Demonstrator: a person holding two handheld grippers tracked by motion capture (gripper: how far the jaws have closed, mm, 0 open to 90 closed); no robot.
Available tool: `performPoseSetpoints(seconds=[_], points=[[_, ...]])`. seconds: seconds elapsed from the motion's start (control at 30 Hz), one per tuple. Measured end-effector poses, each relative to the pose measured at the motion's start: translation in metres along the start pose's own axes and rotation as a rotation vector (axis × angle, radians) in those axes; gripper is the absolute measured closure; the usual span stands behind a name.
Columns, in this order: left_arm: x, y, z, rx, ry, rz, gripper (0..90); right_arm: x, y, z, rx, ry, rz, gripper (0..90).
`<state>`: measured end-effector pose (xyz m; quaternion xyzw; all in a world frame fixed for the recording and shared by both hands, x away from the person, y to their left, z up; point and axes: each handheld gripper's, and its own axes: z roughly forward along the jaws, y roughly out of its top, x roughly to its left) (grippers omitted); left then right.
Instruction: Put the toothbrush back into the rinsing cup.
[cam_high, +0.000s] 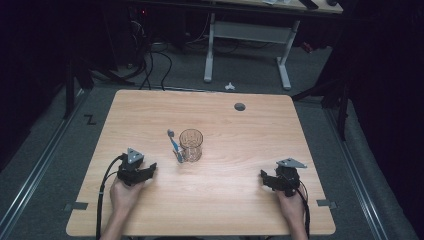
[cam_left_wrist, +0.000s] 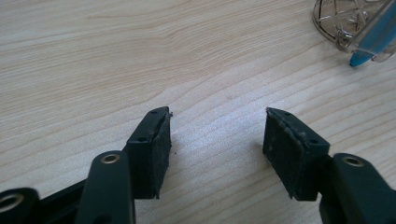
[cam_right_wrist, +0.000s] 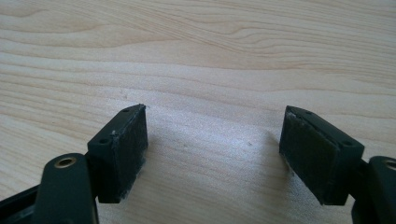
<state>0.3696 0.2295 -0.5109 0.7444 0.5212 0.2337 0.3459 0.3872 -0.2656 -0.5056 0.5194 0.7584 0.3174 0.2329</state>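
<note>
Both claws, left claw (cam_high: 150, 169) and right claw (cam_high: 265, 178), gaped empty; a careless reach might topple the toothbrush (cam_high: 175, 146) leaning on the glass (cam_high: 191, 145).

floor (cam_high: 250, 80): grey carpet
worktop (cam_high: 240, 145): light wood
far desk (cam_high: 247, 32): white legs
cables (cam_high: 150, 60): black, tangled
surroundings: dark

One wooden table (cam_high: 225, 210) carries one clear patterned glass (cam_high: 191, 145) and one blue toothbrush (cam_high: 175, 146) lying against it. Two grippers rest on the top, the left gripper (cam_high: 150, 169) and the right gripper (cam_high: 263, 177), each with two black jaws set apart, and each held by one hand. Beyond the far edge lies one small white object (cam_high: 229, 86), too small to identify.
</note>
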Motion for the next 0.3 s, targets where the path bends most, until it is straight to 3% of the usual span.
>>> performPoseSetpoints(seconds=[0.3], points=[[-0.0014,0.0000,0.0004,0.006,-0.001,0.000,34.5,-0.0001,-0.0001,0.0000,0.000,0.000,-0.001,23.7]])
